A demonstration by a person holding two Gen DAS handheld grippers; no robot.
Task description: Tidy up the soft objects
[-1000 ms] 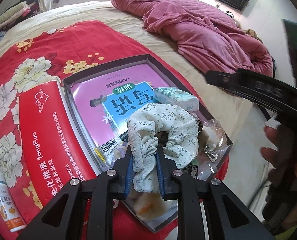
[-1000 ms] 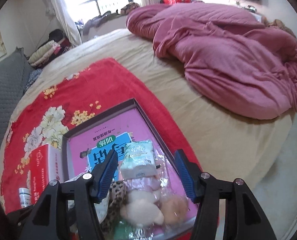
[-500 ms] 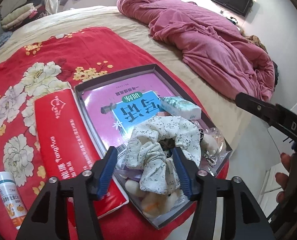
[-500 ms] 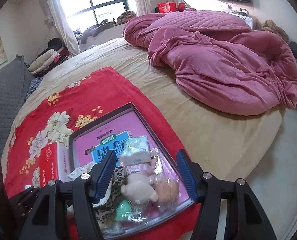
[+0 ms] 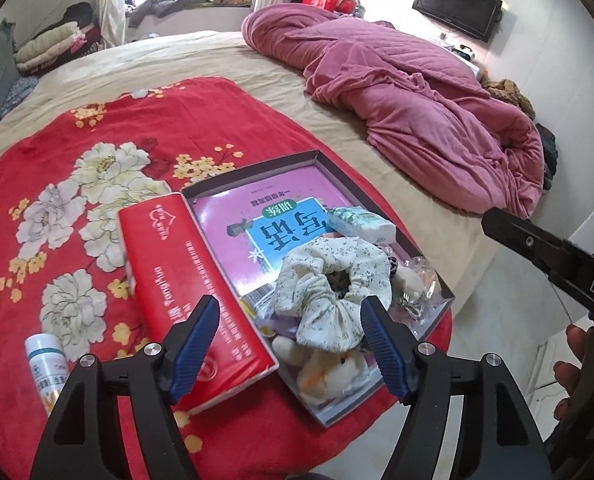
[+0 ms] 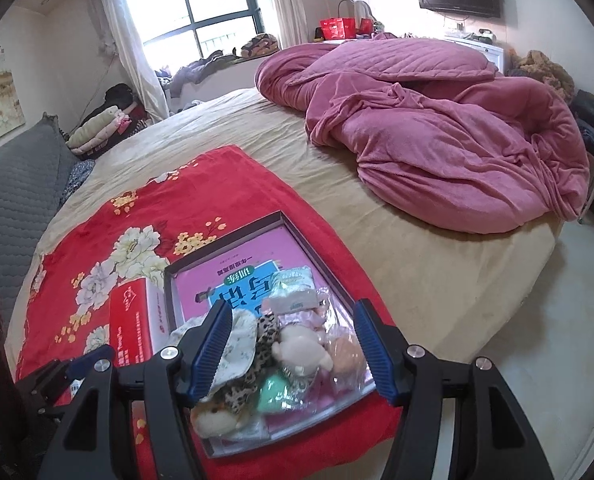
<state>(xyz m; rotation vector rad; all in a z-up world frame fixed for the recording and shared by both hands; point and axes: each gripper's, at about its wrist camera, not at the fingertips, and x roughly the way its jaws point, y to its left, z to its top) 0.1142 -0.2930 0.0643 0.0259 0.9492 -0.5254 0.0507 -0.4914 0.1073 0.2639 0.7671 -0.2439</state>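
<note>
Resting in the tray [image 5: 445,292], the floral scrunchie [image 5: 335,292] is seen atop the other soft items at the near end, free of any grip. The left gripper [image 5: 289,340] is held above it with its blue pads well apart, nothing between them; the scrunchie appears to be left there because the tray serves as the collecting place. A pink book [image 5: 257,208] lines the tray floor, and a tissue pack [image 5: 361,222] lies on it beyond the scrunchie. A red box [image 5: 189,280] sits just beside the tray on the red blanket [image 5: 77,152], with a small bottle [image 5: 45,364] near the left edge.

From the right wrist, the right gripper [image 6: 293,344] is also spread and empty. That view alone shows a leopard scrunchie [image 6: 263,344], a plush toy [image 6: 301,350] and a green item [image 6: 275,394], largely hidden in the left view. Only 1 view, the left, shows the bottle.
</note>
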